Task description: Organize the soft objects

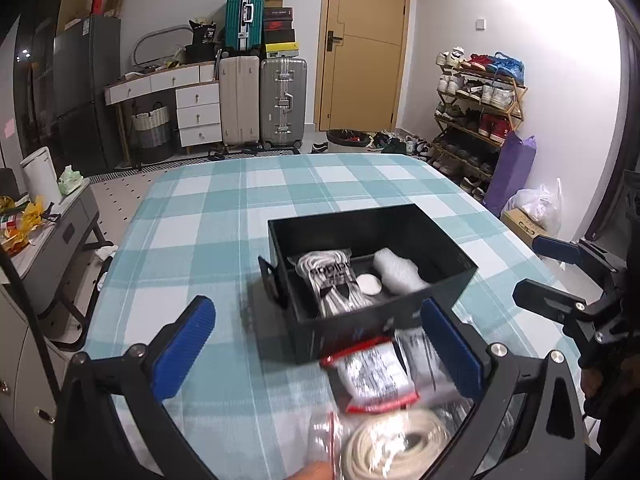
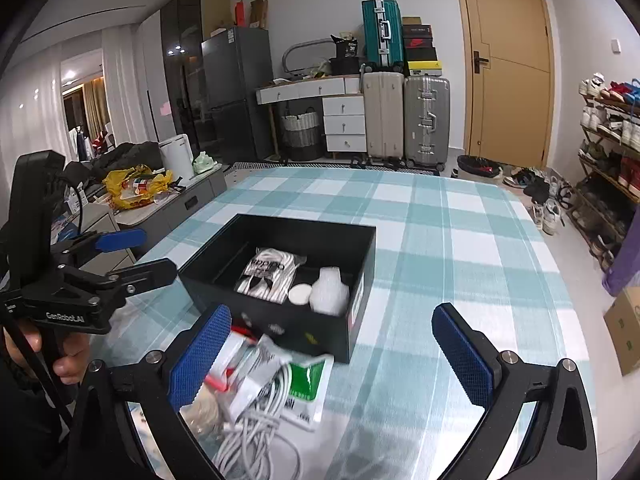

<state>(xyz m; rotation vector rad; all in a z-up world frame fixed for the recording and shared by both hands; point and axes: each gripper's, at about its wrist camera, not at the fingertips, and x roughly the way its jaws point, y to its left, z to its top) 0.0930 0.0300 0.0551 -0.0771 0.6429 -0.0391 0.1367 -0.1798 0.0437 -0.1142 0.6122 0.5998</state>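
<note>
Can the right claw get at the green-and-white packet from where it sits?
Probably yes. The right claw is open and holds nothing, and the green-and-white packet lies flat on the tablecloth between its fingers, outside the black box; only the white cable overlaps its left edge.

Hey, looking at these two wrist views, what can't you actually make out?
- Red-edged packets, left wrist view: motion-blurred, print unreadable.
- Cord coil, left wrist view: cut off by the bottom edge.
- Box floor, both views: near wall hides its front part.
- Green packet, right wrist view: text too small and blurred.
- White cable, right wrist view: part runs off the bottom edge.
</note>
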